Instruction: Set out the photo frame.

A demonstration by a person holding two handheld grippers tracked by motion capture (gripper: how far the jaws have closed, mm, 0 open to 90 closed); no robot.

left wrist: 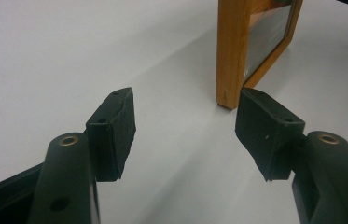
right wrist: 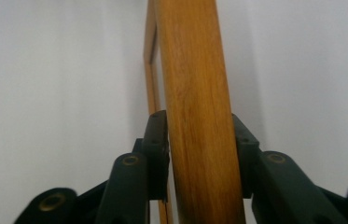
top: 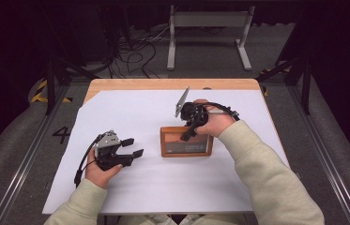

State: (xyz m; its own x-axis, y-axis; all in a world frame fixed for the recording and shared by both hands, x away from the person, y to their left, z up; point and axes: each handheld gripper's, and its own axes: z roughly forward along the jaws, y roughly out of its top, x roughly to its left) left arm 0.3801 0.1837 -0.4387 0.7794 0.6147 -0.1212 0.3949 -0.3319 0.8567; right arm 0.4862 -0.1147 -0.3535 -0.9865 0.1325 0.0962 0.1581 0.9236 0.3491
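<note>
A wooden picture frame (top: 172, 151) with a dark picture stands on its long edge in the middle of the white-covered table. My right gripper (top: 189, 132) comes down on its top rail from behind. In the right gripper view the two pads sit against both faces of the picture frame (right wrist: 190, 56), so my right gripper (right wrist: 199, 135) is shut on it. My left gripper (top: 134, 147) rests on the table to the left of the frame, pointing at it, open and holding nothing. In the left gripper view the picture frame's near corner (left wrist: 230, 51) stands just beyond my left gripper (left wrist: 185, 126).
A white sheet (top: 130, 112) covers most of the wooden table (top: 163, 84). Beyond the far edge are a white metal stand (top: 208, 21) and loose cables (top: 135, 54) on the floor. Metal rails run along both sides of the table.
</note>
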